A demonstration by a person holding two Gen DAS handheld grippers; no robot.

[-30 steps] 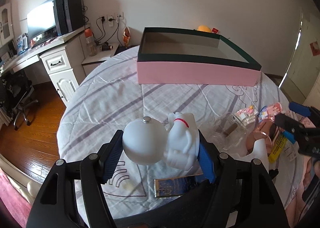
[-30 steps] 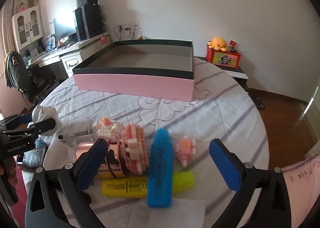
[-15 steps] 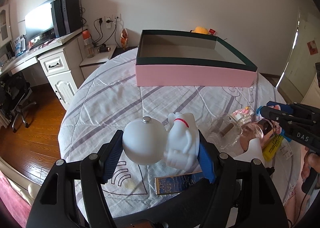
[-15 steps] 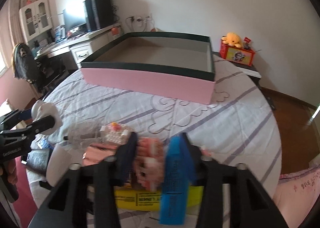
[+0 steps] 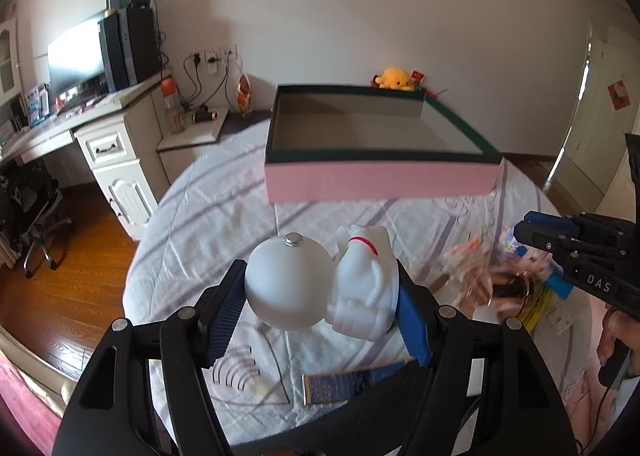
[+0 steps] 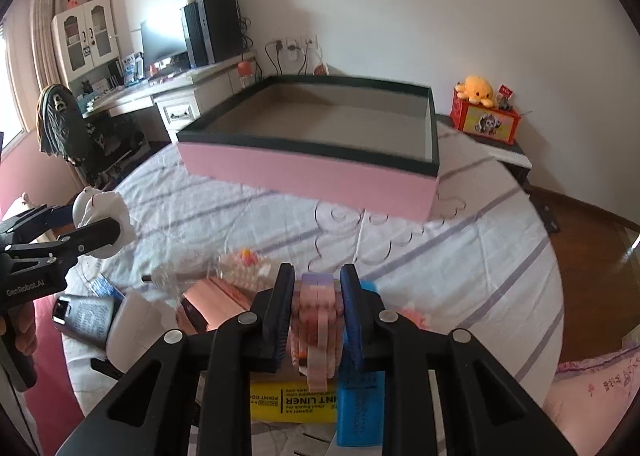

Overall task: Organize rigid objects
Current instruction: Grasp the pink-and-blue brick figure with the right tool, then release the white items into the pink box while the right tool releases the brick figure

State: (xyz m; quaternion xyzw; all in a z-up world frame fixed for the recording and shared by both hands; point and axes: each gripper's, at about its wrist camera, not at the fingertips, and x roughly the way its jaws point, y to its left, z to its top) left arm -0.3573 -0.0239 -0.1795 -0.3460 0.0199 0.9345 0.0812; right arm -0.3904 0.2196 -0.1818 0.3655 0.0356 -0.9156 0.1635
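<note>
My left gripper is shut on a white figurine, a round ball with a dog leaning on it, held above the bedspread. It also shows in the right wrist view. My right gripper is shut on a pink block toy, lifted a little above the pile. The right gripper also shows in the left wrist view. A large pink box with a dark green rim stands open and empty at the far side of the table.
Below my right gripper lie a blue marker, a yellow liner box, a rose-gold case, a clear bag with a block toy and a dark tube. A desk stands left.
My right gripper closed from wide open onto the pink block toy and lifted it. My left gripper rose slightly with the white figurine and moved toward the box.
</note>
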